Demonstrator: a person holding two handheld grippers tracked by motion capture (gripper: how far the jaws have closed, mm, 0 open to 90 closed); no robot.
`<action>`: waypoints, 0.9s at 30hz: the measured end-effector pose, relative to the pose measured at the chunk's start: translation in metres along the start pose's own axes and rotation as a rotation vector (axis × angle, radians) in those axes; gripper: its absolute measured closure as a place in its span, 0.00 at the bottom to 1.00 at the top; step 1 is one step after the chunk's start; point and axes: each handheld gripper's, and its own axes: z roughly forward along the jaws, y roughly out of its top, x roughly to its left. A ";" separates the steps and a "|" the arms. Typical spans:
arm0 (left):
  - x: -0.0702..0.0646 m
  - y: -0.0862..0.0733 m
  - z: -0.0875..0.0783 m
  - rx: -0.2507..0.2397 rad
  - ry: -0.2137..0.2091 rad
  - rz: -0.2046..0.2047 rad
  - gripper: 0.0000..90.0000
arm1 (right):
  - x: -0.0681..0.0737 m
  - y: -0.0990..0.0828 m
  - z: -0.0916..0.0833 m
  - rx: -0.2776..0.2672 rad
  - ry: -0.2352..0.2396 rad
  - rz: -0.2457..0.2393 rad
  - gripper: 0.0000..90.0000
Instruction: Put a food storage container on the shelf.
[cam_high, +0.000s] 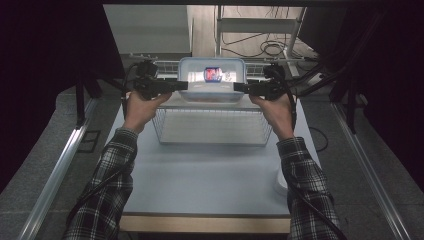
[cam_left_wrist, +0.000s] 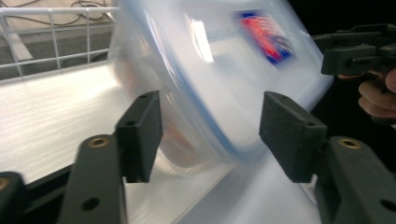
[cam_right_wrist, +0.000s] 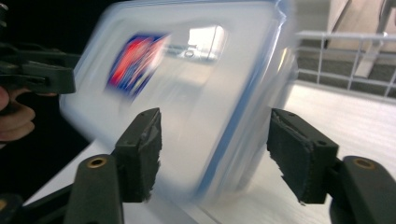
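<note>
The person is holding a clear plastic box (cam_high: 212, 80) with a blue-rimmed lid between the two tongs, above the far end of a wire basket (cam_high: 212, 131) standing on the counter (cam_high: 200, 180). The left tongs (cam_high: 183, 86) are standing at the box's left end and the right tongs (cam_high: 238, 88) at its right end, pointing toward each other.

In both gripper views the jaws are standing apart with the box's edge between them; the pads are not visibly pressing on it, so both tongs are judged open around the box, not clamped. The box (cam_left_wrist: 219, 79) is blurred in these views, suggesting it is moving or tilting.

Judgement on the step: the box is being set down or released at the basket. To do this well, both tongs should be kept level and withdrawn evenly, lest one end drop first.

Contents: the box is bearing a red-and-blue label (cam_high: 213, 74) on its lid; whether anything is lying inside cannot be told. The basket is appearing empty below the box.
</note>
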 end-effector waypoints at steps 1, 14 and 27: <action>0.002 0.000 0.000 -0.001 -0.010 -0.009 0.48 | -0.002 0.000 -0.001 -0.012 -0.003 0.020 0.43; 0.002 0.003 0.001 0.003 0.007 0.005 0.47 | -0.003 0.003 0.001 -0.016 -0.015 0.030 0.45; -0.012 0.001 -0.009 -0.009 0.042 0.091 0.35 | 0.001 0.000 -0.009 -0.027 -0.015 0.003 0.40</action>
